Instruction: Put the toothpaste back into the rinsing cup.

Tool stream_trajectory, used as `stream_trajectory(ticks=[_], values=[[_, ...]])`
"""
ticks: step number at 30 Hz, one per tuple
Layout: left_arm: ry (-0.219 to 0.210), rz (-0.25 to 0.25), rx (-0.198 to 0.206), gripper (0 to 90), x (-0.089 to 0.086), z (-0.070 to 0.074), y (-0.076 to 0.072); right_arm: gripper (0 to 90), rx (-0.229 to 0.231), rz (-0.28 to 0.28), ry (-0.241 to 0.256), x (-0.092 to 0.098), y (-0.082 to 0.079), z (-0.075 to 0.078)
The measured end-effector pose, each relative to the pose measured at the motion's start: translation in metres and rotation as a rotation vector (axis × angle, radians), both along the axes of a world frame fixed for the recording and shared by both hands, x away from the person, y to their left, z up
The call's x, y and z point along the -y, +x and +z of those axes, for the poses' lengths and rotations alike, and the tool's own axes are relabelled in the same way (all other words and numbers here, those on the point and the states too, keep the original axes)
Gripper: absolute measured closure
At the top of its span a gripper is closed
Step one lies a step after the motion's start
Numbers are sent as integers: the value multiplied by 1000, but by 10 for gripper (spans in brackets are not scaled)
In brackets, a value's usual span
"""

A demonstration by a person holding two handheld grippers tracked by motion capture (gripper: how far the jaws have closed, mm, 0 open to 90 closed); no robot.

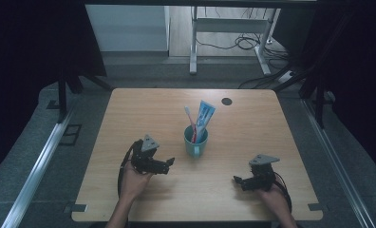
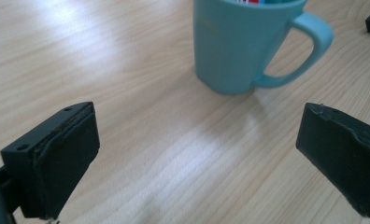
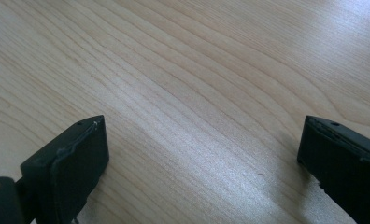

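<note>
The teal mug [image 2: 241, 44] is getting cropped up top, hiding its toothbrush [image 1: 190, 121] and toothpaste tube [image 1: 204, 118]. Left gripper [image 2: 197, 158] and right gripper [image 3: 204, 168] are both gaping wide, gripping nothing.

The mug [image 2: 239, 46] rim is cut off by the top edge.

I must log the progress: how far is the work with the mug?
Done: the toothbrush and toothpaste tube stand in the teal mug. In hand: nothing; the left gripper and right gripper are open, apart from it. Any further handling is not begun.
</note>
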State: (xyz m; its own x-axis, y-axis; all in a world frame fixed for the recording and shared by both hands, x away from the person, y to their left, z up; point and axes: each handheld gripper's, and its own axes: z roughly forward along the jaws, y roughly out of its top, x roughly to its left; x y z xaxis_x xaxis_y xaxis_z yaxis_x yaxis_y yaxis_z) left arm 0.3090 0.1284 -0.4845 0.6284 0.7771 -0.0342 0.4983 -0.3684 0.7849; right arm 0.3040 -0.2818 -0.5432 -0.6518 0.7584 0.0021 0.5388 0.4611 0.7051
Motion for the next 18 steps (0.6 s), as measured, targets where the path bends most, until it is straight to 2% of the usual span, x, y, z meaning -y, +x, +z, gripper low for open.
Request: stream_trajectory(ticks=[7, 18], values=[[-14, 13, -21, 0, -8, -13, -9, 16, -3, -2, 1, 0, 0, 0], [6, 13, -66, 0, -12, -37, -20, 16, 0, -1, 1, 0, 0, 0]])
